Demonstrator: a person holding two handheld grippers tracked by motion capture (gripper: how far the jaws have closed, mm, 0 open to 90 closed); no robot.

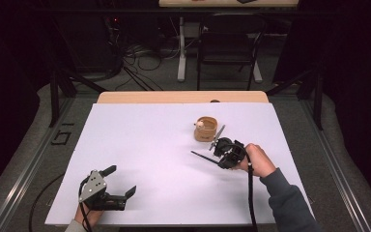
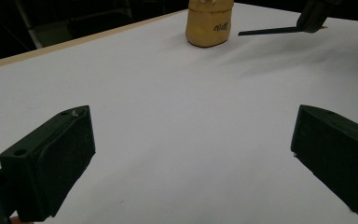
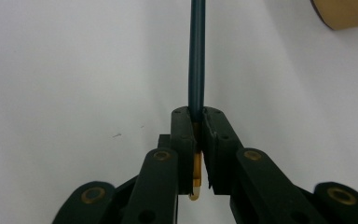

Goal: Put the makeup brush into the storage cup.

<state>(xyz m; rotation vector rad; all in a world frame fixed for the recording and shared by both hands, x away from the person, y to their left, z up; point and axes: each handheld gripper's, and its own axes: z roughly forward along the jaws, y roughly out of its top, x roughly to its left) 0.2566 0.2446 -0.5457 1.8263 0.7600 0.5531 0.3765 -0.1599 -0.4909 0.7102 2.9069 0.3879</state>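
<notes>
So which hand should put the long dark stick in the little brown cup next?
Right. The right gripper is already shut on the dark stick, beside the brown cup. The left gripper is open, holding nothing, near the table's front edge, far from the cup.

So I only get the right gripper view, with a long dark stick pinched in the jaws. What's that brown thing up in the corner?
Observer: It's a small tan holder standing on the white table.
Operator: Is my stick touching it?
Observer: No. In the left gripper view the stick juts out level from the right gripper, with a gap between its tip and the holder.
Operator: Where's the other gripper?
Observer: The left gripper sits by the table's near left corner, jaws wide open with nothing between them.
</notes>
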